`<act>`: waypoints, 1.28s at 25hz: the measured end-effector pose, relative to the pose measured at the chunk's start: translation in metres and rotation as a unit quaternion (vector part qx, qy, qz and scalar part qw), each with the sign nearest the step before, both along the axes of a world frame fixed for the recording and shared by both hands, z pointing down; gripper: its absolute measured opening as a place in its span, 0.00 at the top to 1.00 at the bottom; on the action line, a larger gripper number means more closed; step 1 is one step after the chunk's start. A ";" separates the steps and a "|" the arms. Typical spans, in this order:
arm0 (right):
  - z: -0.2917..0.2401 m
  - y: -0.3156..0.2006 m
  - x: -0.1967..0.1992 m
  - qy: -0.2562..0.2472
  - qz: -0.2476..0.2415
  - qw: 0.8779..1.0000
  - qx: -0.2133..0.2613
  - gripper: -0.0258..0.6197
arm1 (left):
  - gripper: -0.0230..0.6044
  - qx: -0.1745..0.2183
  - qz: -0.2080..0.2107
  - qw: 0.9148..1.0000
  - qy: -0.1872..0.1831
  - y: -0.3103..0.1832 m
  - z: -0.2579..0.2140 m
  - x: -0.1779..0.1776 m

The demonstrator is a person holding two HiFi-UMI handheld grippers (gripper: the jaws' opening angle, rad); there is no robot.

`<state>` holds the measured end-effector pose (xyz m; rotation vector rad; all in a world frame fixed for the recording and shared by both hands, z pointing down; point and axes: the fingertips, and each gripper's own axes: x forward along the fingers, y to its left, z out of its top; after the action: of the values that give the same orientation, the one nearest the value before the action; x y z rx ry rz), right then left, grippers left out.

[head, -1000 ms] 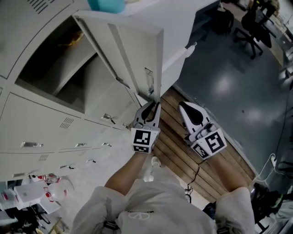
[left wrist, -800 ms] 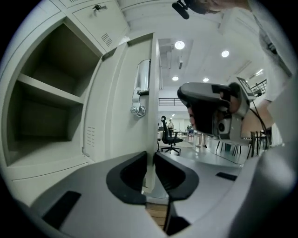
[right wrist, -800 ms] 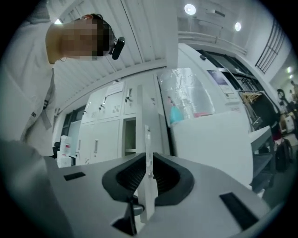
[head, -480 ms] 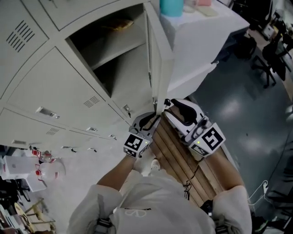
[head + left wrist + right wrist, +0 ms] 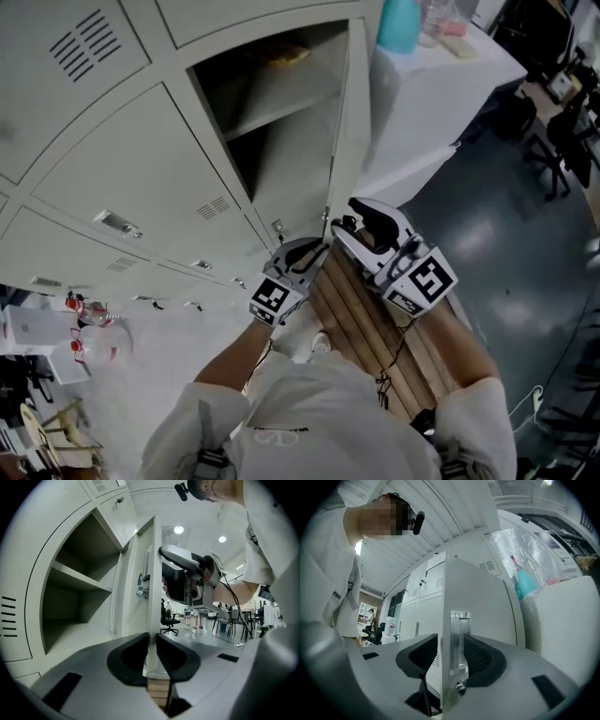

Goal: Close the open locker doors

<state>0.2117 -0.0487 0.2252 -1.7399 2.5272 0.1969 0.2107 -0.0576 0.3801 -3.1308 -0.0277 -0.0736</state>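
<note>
Pinching the door's [image 5: 352, 122] free edge, near its low corner, with left hand-held gripper [image 5: 314, 249] to steer it shut. Straddling the latch plate [image 5: 459, 641] with right hand-held gripper [image 5: 349, 225], jaws just spread wide, gripping nothing. Beyond, standing ajar from locker [image 5: 141, 141].

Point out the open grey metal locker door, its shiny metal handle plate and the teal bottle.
Grey metal locker door [image 5: 351, 131], head view, mid-panel.
Shiny metal handle plate [image 5: 458, 641], right gripper view, plate's middle.
Teal bottle [image 5: 400, 26], head view, its body.
</note>
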 end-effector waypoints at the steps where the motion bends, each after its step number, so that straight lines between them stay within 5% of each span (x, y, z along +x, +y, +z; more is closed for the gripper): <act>1: 0.000 -0.004 -0.004 0.005 -0.004 1.000 -0.001 0.68 | 0.87 0.000 0.000 1.000 0.000 -0.003 0.000 -0.002; 8: 0.002 -0.030 -0.024 0.007 -0.020 1.000 -0.004 0.76 | 0.87 -0.004 -0.015 1.000 0.001 -0.025 0.000 -0.021; 20: 0.002 -0.097 -0.058 0.005 -0.036 0.999 0.003 0.78 | 0.96 0.024 -0.131 0.991 0.027 -0.081 -0.016 -0.082; 32: 0.001 -0.162 -0.068 0.001 -0.029 1.000 0.011 0.79 | 0.96 0.027 -0.244 0.969 0.032 -0.142 -0.042 -0.047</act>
<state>0.1435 -0.2102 0.2258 -1.6568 2.5624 0.2223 0.1636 -0.1996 0.3383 -3.0017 0.7307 0.0242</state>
